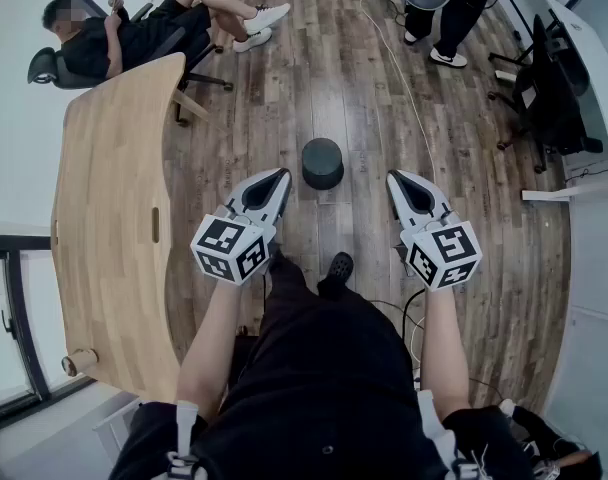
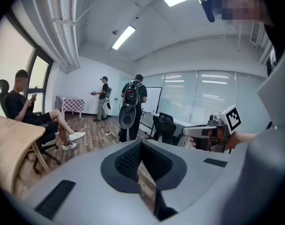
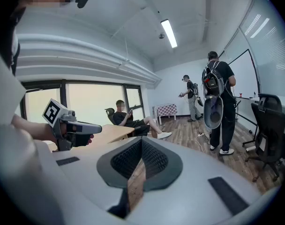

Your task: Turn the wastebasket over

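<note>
The small dark round wastebasket (image 1: 323,163) stands on end on the brown wooden plank floor (image 1: 354,88), its long axis upright. It is seen almost from above, so only a flat dark circle and a little of the wall show. I cannot tell whether that circle is the mouth or the base. Just ahead of it the floor is bare, and a white cable (image 1: 399,68) runs past on its right. The person's dark shoe (image 1: 340,266) is planted behind it, on the near side. The two grippers are held in the air on either side of the basket and nearer the person. The left gripper (image 1: 281,175) has its tip beside the basket's left flank, and the right gripper (image 1: 394,178) is a little farther off from its right flank. Both are clenched with the jaws fully together and nothing between them. In each gripper view only a sliver of floor shows past the jaws, and the basket is below the frame. As I judge it, the basket lies forward of and below both tips, between them but closer to the left one. Both must therefore dip and spread before either can take the wall. A light wooden worktop (image 1: 114,218) stands well to the basket's left and plays no part.
</note>
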Available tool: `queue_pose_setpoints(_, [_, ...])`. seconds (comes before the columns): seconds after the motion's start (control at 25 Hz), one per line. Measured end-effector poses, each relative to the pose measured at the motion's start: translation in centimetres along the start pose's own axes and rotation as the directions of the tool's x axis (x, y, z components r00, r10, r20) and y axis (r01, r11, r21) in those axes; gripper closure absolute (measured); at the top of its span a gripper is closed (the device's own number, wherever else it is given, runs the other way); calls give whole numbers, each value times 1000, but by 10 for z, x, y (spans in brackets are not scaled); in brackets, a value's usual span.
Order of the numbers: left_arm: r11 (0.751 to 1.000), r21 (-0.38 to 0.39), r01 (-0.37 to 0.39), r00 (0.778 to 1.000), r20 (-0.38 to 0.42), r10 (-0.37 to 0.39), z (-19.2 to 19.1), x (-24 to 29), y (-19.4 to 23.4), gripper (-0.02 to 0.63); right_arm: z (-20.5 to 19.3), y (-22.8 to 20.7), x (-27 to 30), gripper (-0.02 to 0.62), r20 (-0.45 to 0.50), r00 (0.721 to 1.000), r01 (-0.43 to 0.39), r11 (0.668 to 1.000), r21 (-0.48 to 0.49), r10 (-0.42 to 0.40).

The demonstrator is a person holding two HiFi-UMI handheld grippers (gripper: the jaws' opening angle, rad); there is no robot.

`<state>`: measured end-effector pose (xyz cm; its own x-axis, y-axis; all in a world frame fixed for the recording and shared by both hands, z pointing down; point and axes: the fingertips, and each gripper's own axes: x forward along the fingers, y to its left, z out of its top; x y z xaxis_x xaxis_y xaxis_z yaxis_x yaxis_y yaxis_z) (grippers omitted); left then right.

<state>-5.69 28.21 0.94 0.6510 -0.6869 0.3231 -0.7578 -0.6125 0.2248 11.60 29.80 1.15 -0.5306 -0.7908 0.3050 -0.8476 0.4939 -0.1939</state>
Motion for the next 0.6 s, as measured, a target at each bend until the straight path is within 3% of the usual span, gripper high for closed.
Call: queue_pose_setpoints(0.6, [1000,0,-14,1000,-8,14,-2,0,-4,591,-1,-1,-5,563,3,1000,-9,1000,-13,9])
